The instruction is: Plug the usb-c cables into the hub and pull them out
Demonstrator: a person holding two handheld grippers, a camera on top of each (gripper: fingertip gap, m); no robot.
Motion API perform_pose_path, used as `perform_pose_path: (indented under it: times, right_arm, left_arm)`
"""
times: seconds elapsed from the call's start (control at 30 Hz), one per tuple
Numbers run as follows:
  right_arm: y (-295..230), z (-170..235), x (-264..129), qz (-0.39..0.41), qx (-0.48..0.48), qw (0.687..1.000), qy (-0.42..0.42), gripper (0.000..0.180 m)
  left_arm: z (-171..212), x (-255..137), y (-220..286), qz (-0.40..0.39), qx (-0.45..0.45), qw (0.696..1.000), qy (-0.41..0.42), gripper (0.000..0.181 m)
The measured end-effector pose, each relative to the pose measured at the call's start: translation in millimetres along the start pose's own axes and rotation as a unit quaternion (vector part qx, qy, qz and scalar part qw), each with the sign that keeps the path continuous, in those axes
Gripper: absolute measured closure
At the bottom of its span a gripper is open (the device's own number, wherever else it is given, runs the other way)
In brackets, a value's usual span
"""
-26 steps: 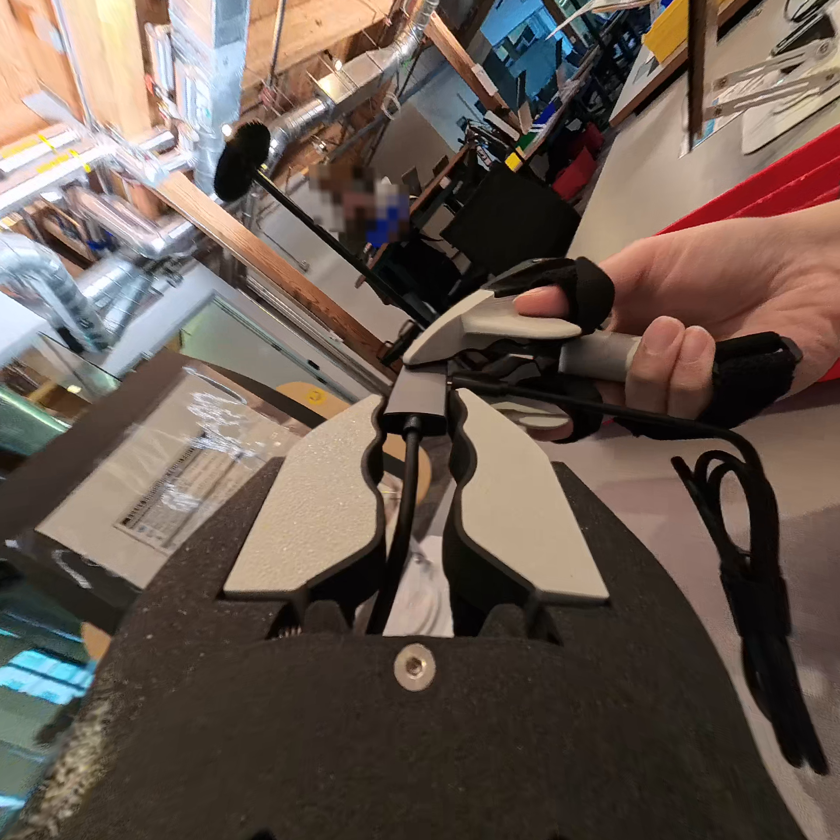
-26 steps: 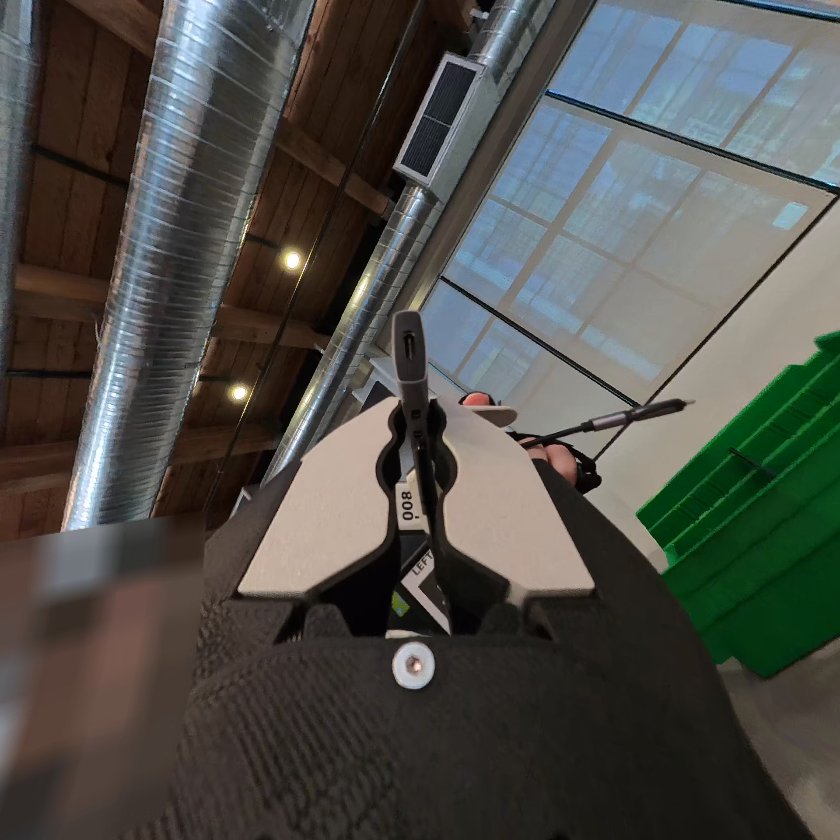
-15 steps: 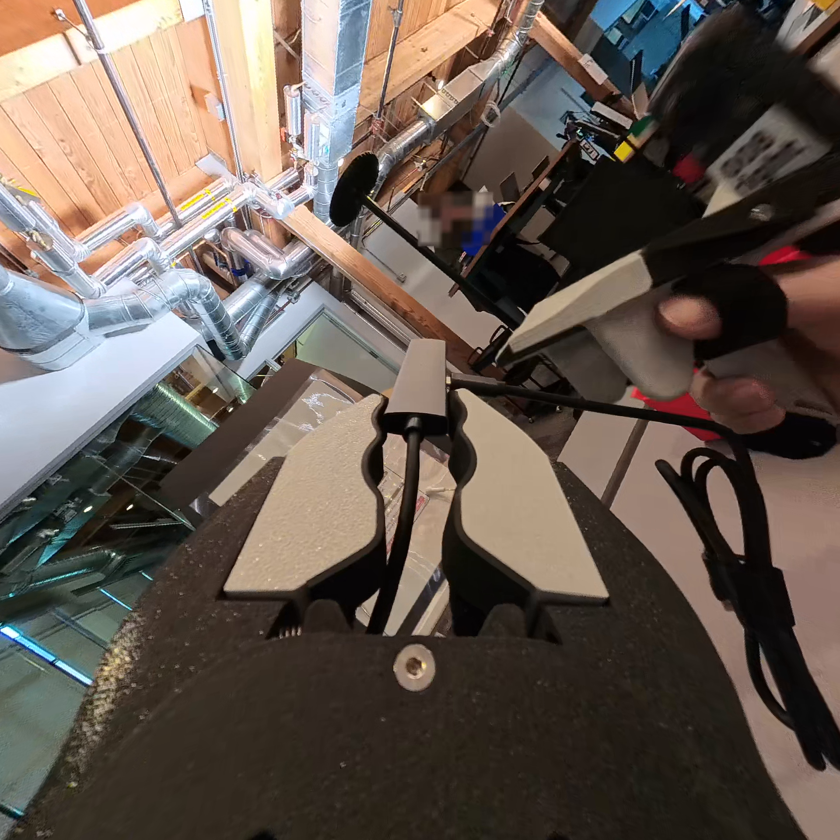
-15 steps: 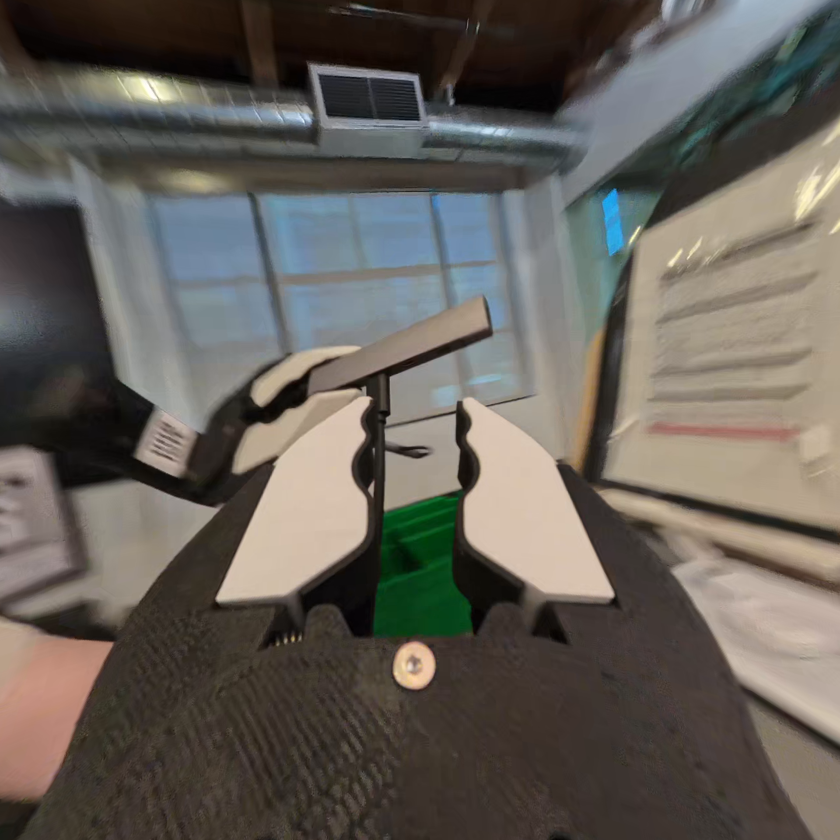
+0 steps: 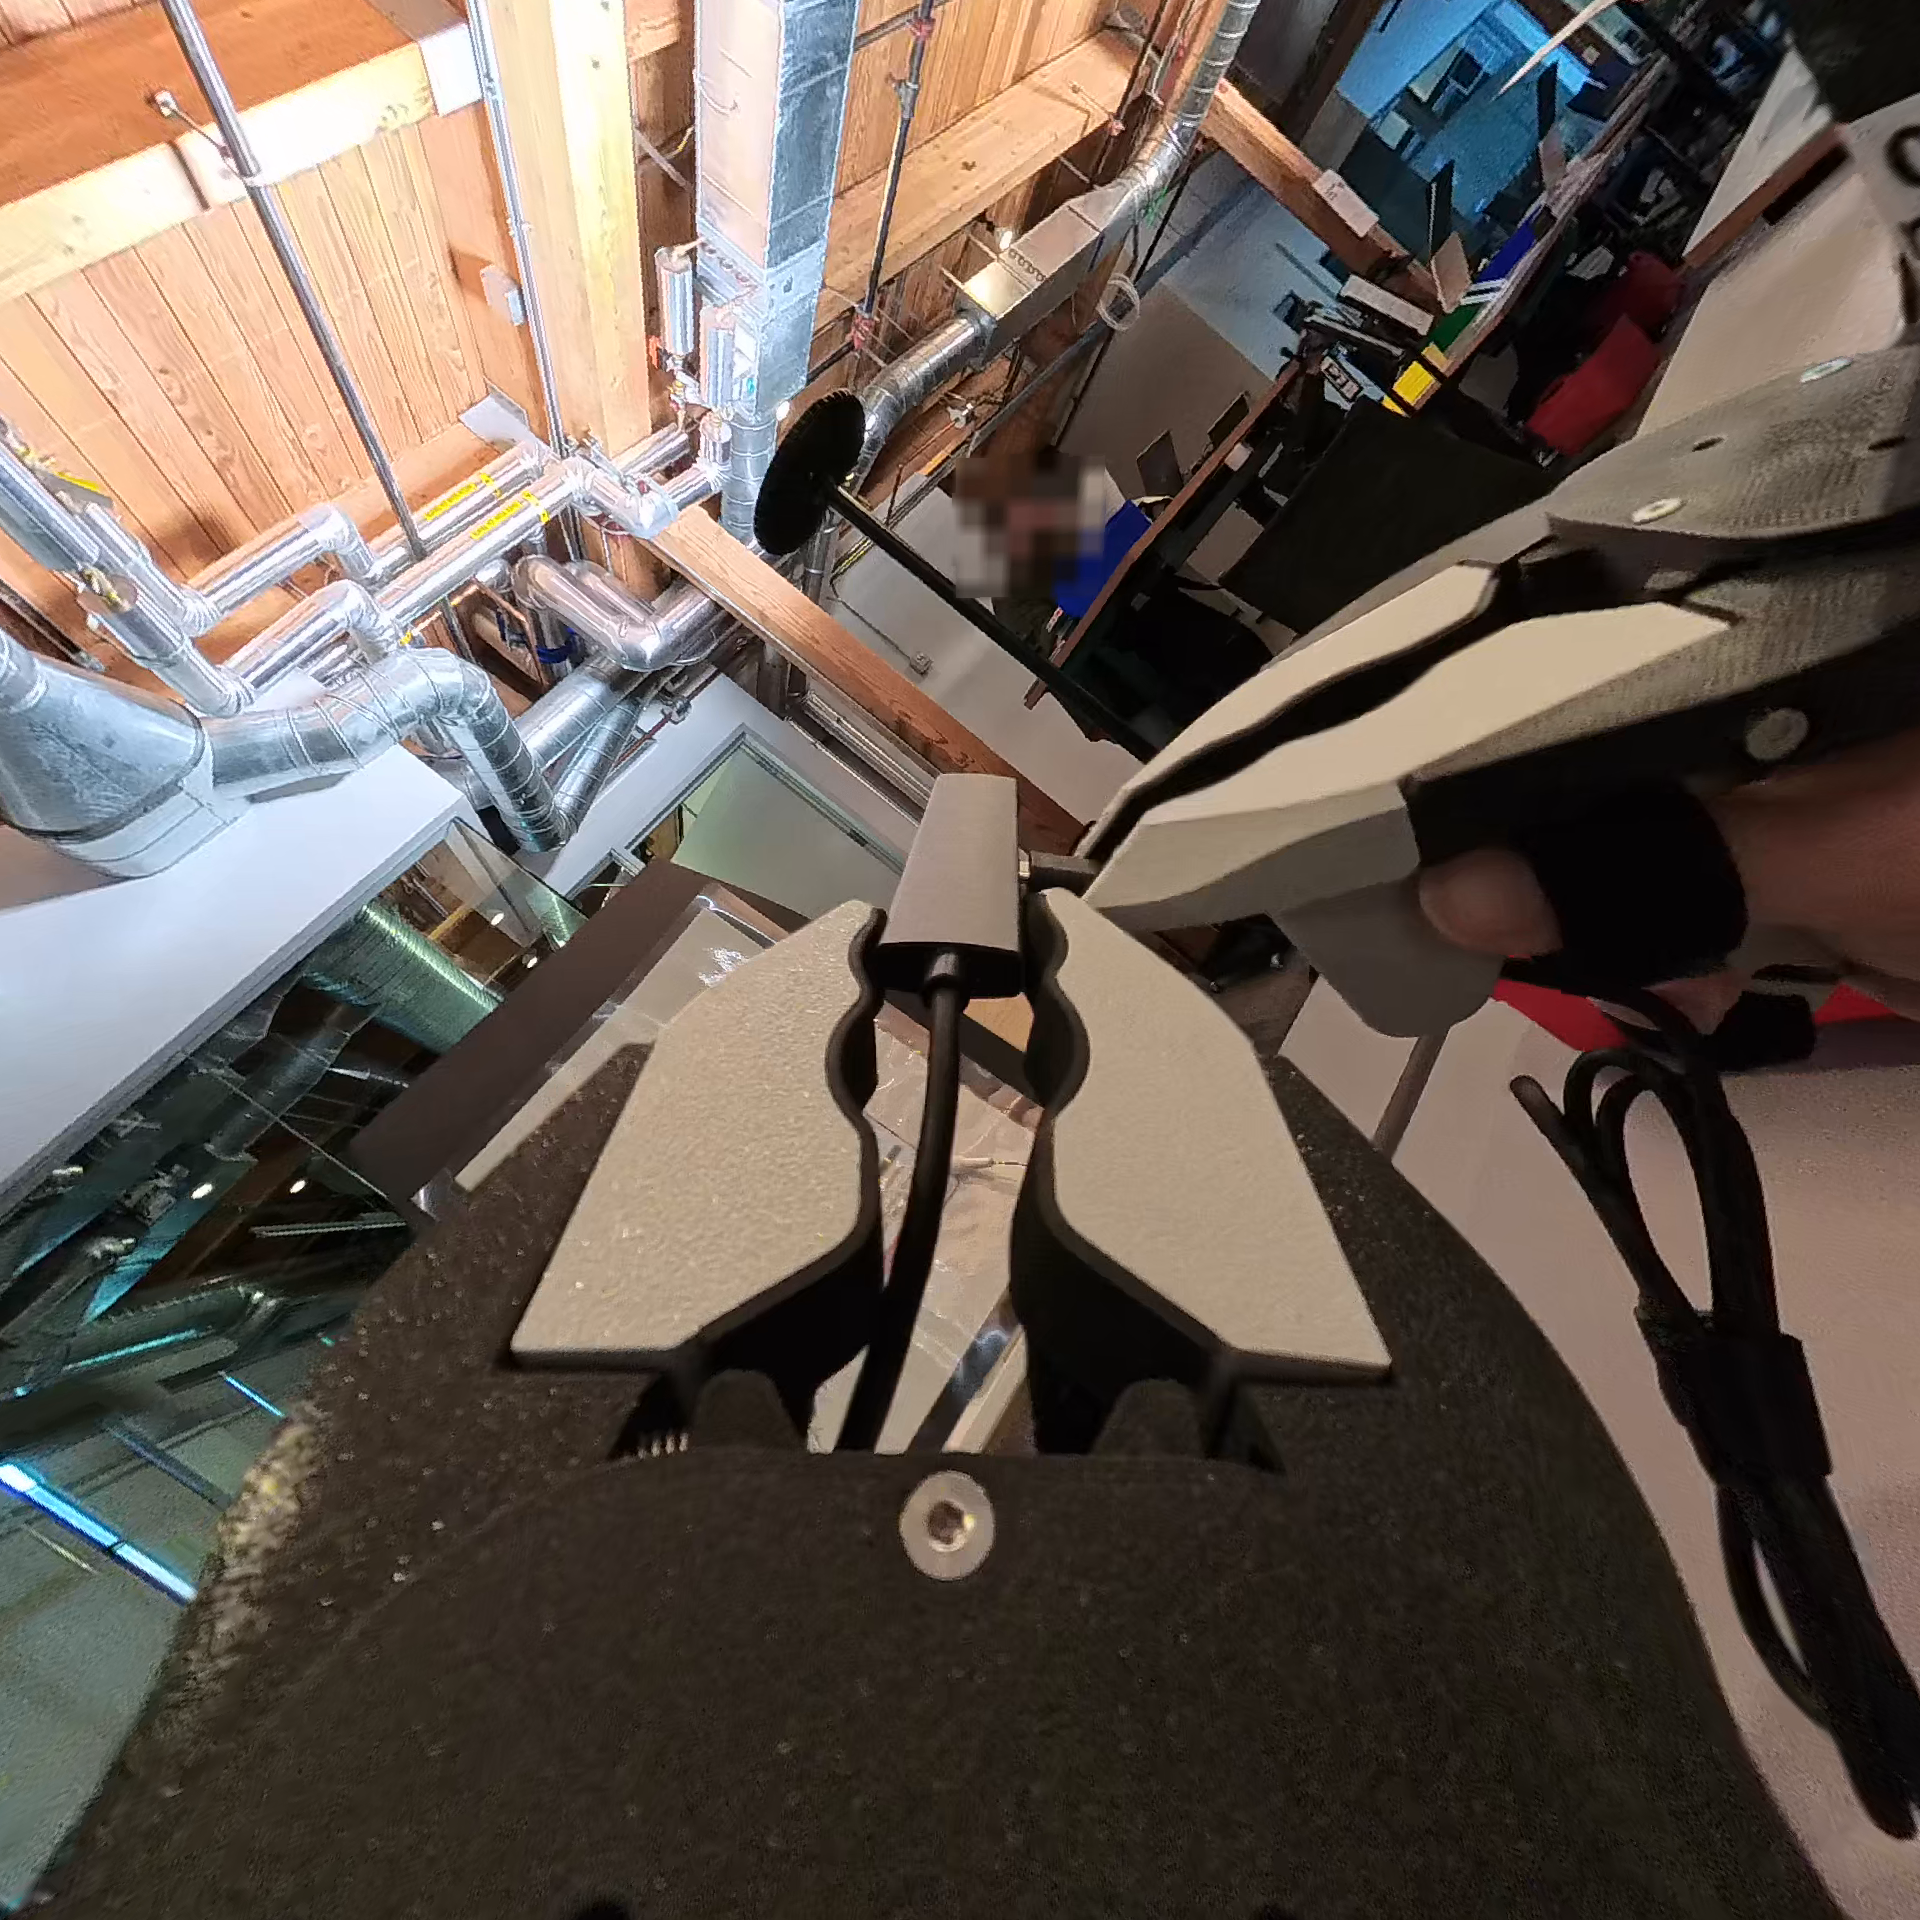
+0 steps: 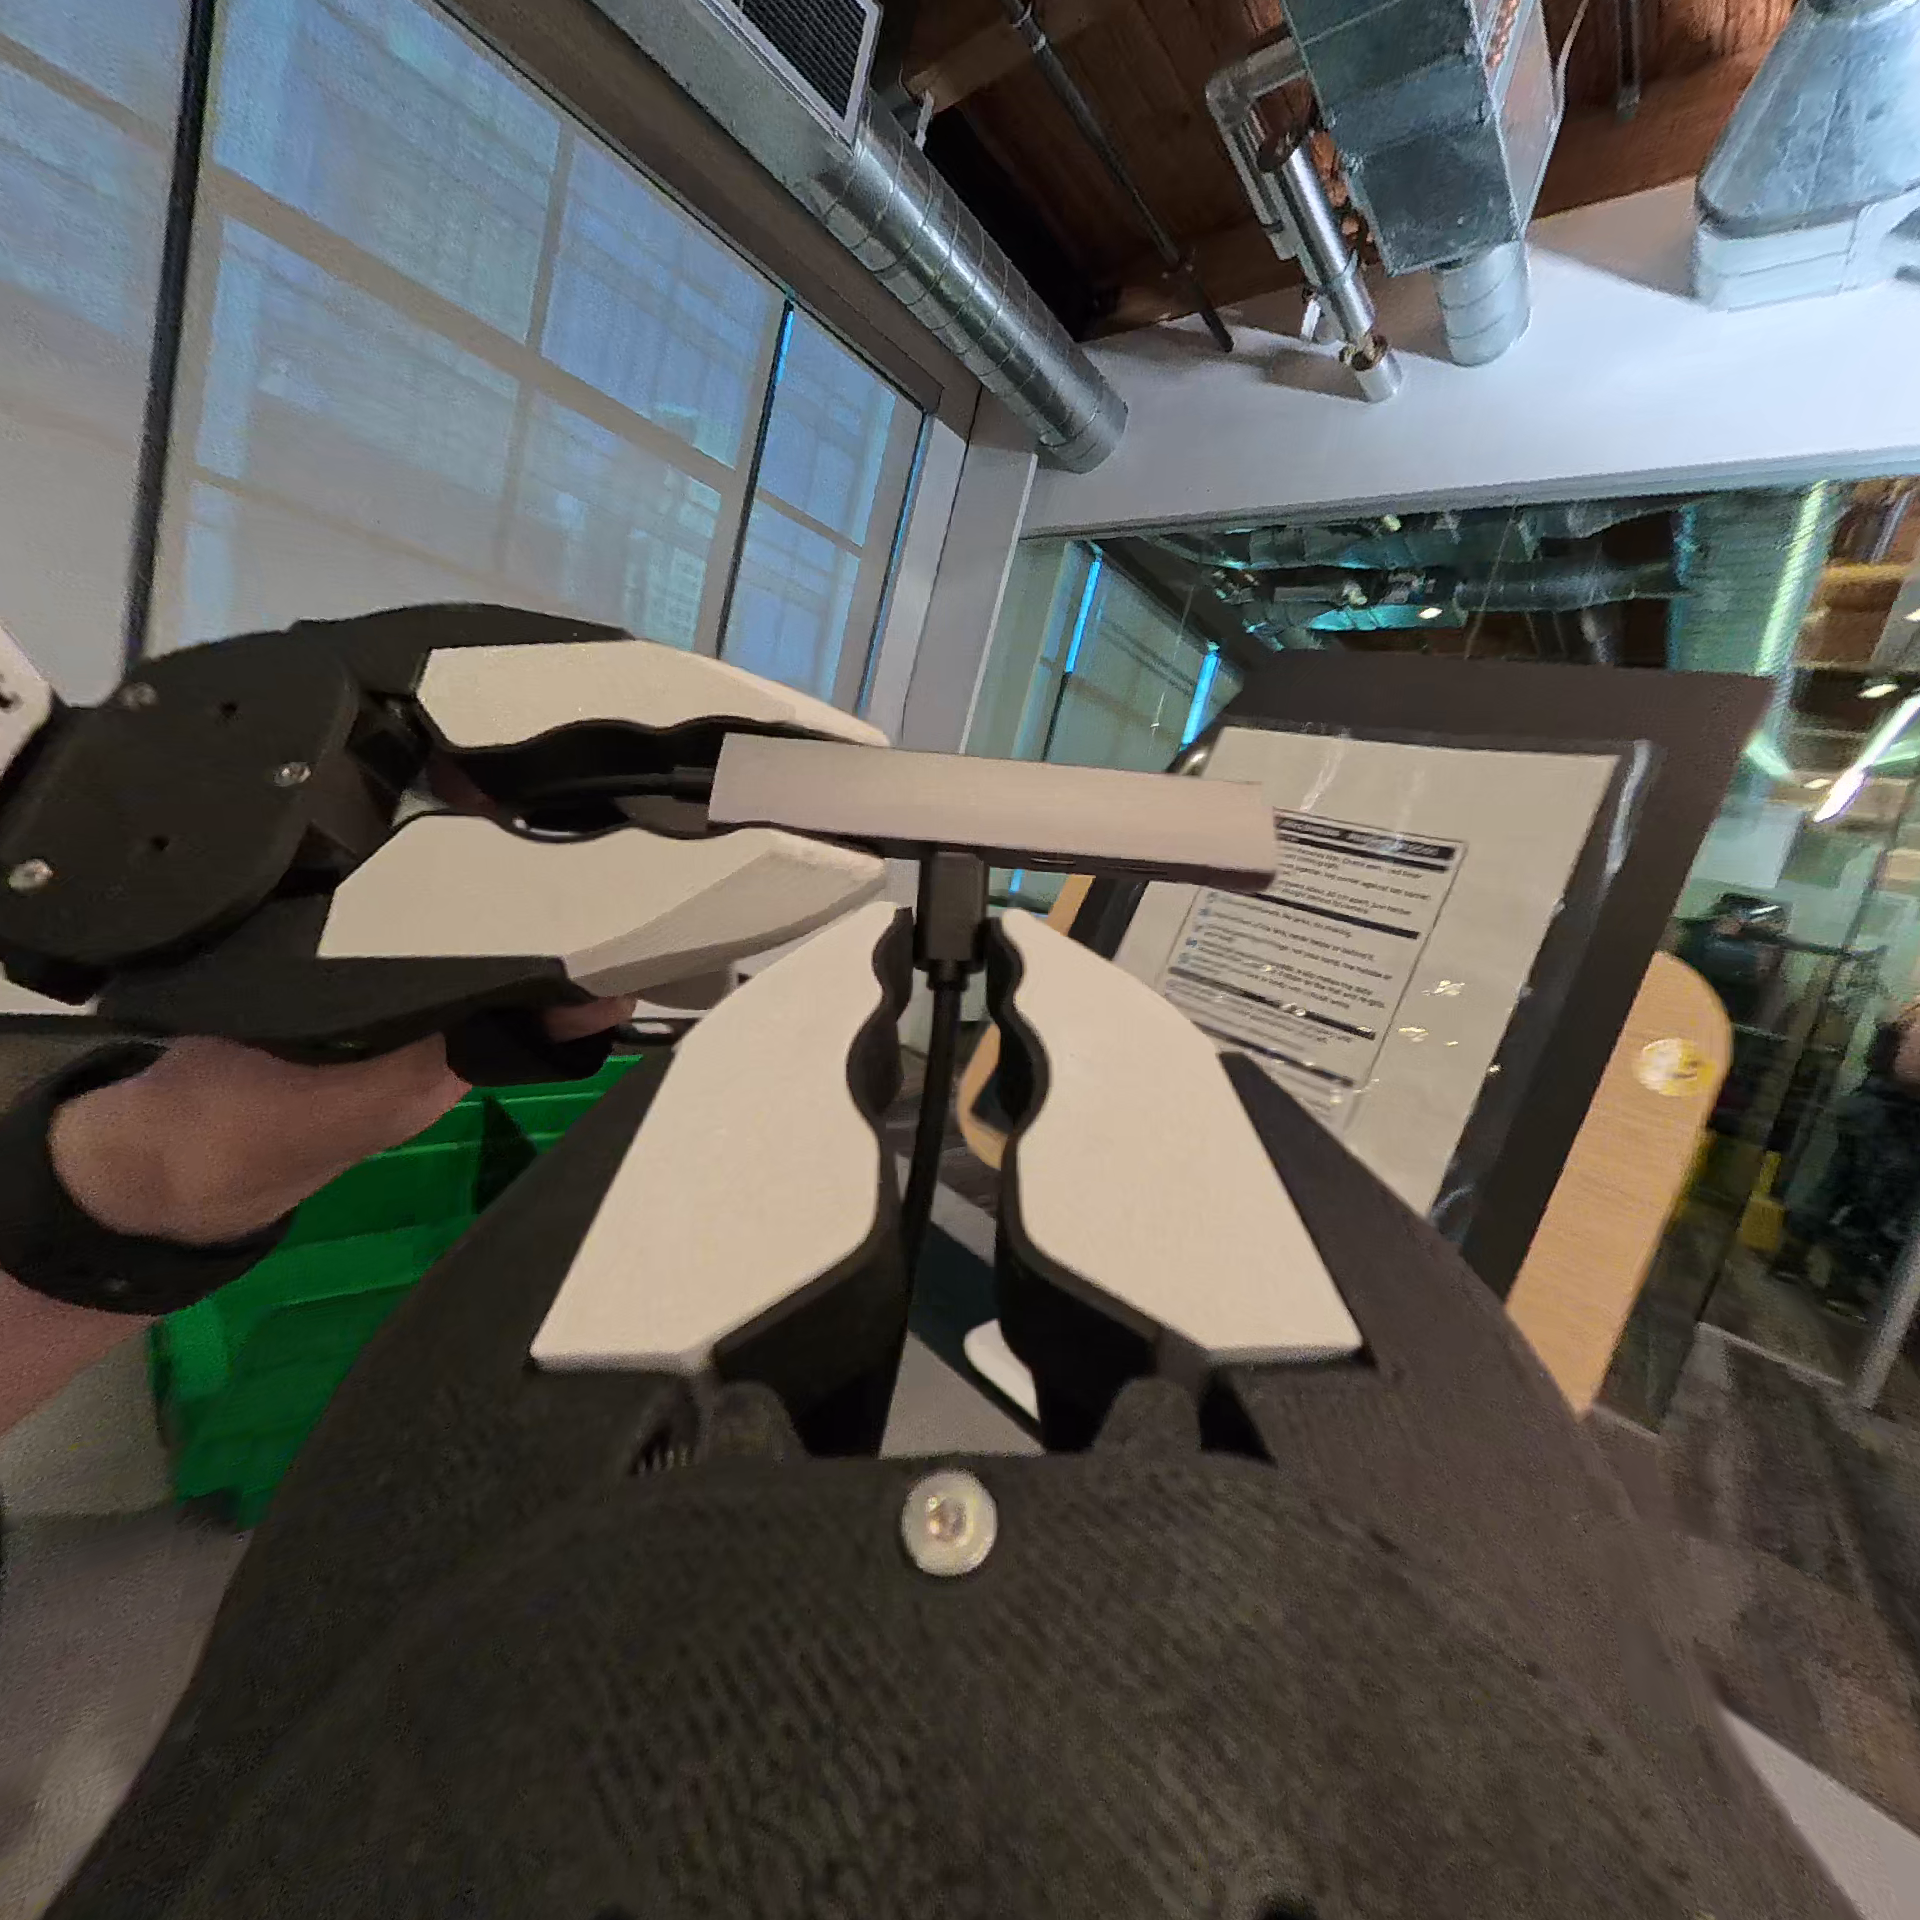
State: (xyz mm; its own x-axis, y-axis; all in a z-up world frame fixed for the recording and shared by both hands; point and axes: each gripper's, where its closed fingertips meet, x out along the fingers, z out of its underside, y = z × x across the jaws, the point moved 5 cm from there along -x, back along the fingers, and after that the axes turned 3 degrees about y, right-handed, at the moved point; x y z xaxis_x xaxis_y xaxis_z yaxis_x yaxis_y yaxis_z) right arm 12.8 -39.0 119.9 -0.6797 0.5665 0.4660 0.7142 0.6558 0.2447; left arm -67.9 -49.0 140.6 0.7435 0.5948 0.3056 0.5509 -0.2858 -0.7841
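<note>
hub (image 6: 992,821) between left gripper (image 6: 831,821) fingers | cable plug (image 6: 951,914) in hub side, between right gripper (image 6: 948,940) fingers

You have little legible print in front of you. In your right wrist view, a white laminated sheet (image 6: 1351,935) on a black-framed board carries a dark header bar and rows of small printed lines, too fine to make out. A round yellow sticker (image 6: 1673,1065) sits on the wooden panel beside it, its marking blurred. A white tag (image 6: 12,691) shows at the picture's edge on the body of your left gripper (image 6: 878,805), cut off. In your left wrist view, yellow printed bands (image 5: 473,499) wrap the silver pipes, and a small black-and-white sign (image 5: 1340,390) hangs farther back; both are too small to read.
</note>
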Motion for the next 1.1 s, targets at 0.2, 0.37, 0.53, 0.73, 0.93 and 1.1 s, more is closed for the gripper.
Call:
perform_pose_path:
  times: [0.2,0.37,0.53,0.73,0.93,1.1]
  right_arm:
    - [-0.7,-7.5,-4.6,0.034,-0.053,0.998,0.023,0.166]
    - [-1.1,-11.8,-7.8,0.055,-0.091,0.994,0.036,0.166]
    - [-2.4,-15.3,-10.1,0.071,-0.122,0.989,0.053,0.166]
    - [-0.5,-13.8,-9.3,0.07,-0.1,0.991,0.053,0.166]
    - [-3.6,-19.7,-14.2,0.081,-0.106,0.987,0.086,0.166]
    - [-4.0,-20.7,-16.1,0.081,-0.113,0.985,0.103,0.166]
  left_arm:
    - [-4.8,2.1,2.1,0.001,-0.059,0.998,0.013,0.157]
    - [-7.3,3.7,3.1,-0.001,-0.105,0.994,0.022,0.157]
    - [-11.2,3.6,4.2,-0.005,-0.124,0.992,0.029,0.157]
    - [-14.9,3.8,7.6,0.001,-0.131,0.991,0.037,0.157]
    - [-20.3,2.4,8.6,0.007,-0.152,0.987,0.053,0.157]
    - [-22.0,2.4,9.4,0.01,-0.17,0.984,0.06,0.157]
